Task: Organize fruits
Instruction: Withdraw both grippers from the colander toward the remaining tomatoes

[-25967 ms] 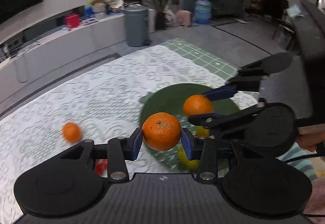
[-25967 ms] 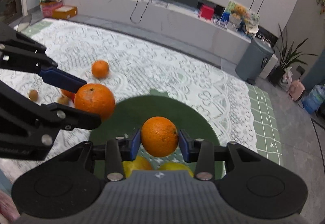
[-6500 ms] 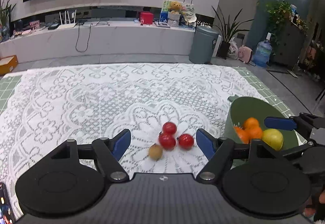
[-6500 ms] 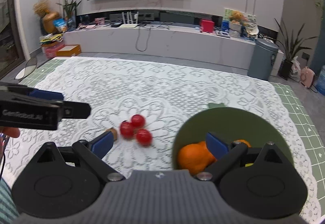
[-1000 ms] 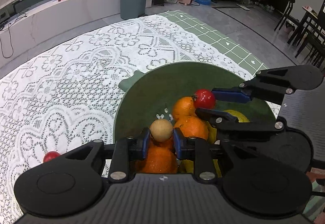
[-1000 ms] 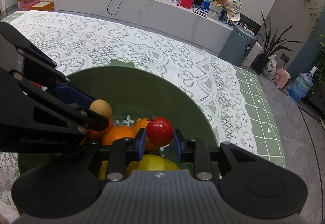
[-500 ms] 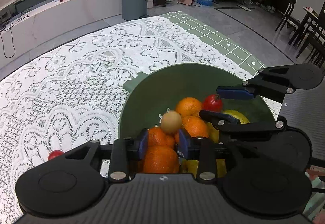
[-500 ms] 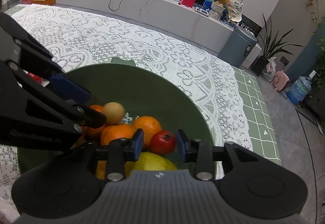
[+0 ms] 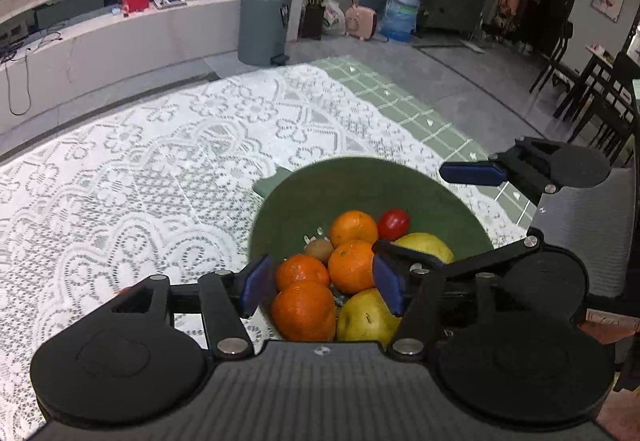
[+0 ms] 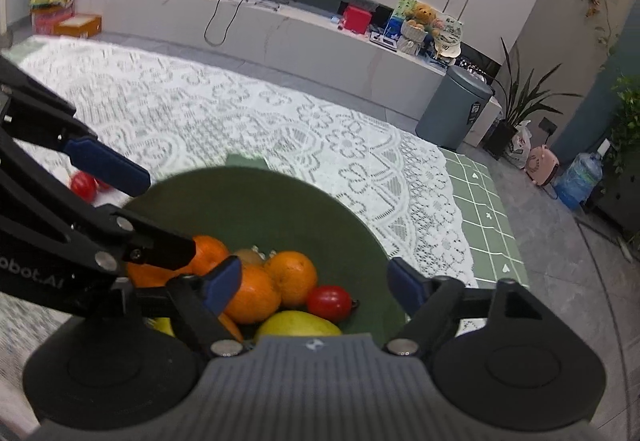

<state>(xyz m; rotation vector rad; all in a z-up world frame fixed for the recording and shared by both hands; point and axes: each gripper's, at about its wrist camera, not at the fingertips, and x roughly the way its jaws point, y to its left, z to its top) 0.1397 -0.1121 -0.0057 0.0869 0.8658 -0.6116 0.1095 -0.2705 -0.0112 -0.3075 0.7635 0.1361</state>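
Both grippers hang over the green bowl (image 9: 436,201), which occupies the lower centre of each wrist view and rests on the lace tablecloth (image 9: 160,161).

The left gripper (image 9: 320,285) has just been opening; its blue pads stand apart with nothing pressed between them. The oranges (image 9: 352,227) seen through the gap lie below in the bowl, not in the grip. The small brown fruit (image 9: 320,249) sits among the oranges at mid-bowl.

The right gripper (image 10: 316,283) has likewise just been opening and stands wide, holding nothing. The red tomato (image 10: 329,301) lies just below its gap, touching a yellow-green pear (image 10: 298,323) and beside an orange.

Judgement: both tools are spread over the bowl because each has let its fruit go there; the spread jaws leave the pile free.

Outstanding: at least one small red fruit (image 10: 83,185) remains on the cloth at the left of the right wrist view, partly hidden behind the left gripper's finger. The sorting therefore appears nearly, not fully, complete. The heap is rounded, so further drops may roll.
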